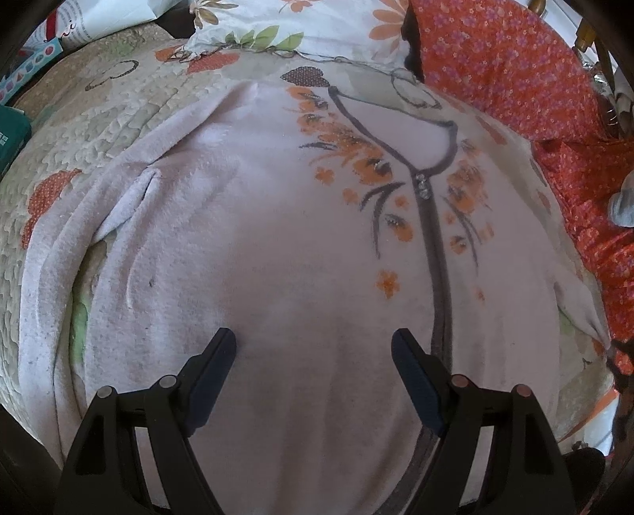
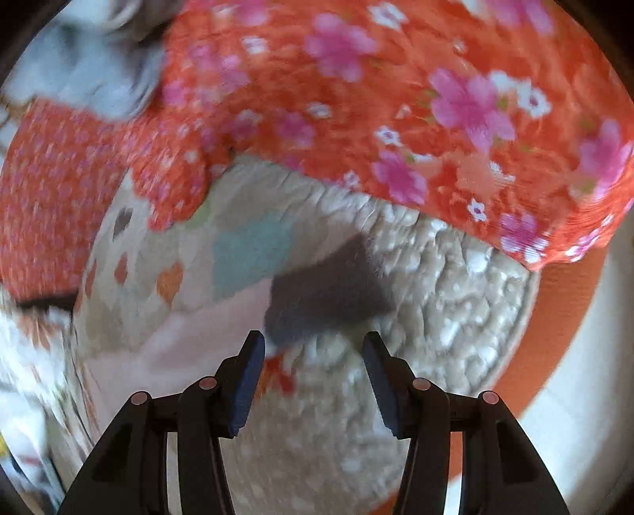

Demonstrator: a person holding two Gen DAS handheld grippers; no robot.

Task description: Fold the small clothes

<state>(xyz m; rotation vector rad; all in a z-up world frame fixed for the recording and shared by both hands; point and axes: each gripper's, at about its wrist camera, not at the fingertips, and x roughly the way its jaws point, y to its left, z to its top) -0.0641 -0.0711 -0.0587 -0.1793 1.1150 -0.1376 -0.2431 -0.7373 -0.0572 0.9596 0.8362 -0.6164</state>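
A pale pink fleece top (image 1: 253,245) with orange flowers and a dark front trim (image 1: 432,237) lies spread flat on a quilted bedcover (image 1: 79,130). My left gripper (image 1: 314,340) hovers open over its lower middle, with nothing between the fingers. The right wrist view is blurred by motion. There a pink sleeve (image 2: 190,332) ends in a dark patch (image 2: 329,293), apparently its cuff, lying on the quilted bedcover (image 2: 455,301). My right gripper (image 2: 313,342) stands open just short of that dark end, and its pads touch nothing.
An orange-red flowered cloth (image 1: 515,67) (image 2: 356,99) is heaped along the right side of the bed. A floral pillow (image 1: 301,27) lies at the head. A grey-white bundle (image 2: 79,59) rests on the red cloth. A green box (image 1: 10,138) stands at the left edge.
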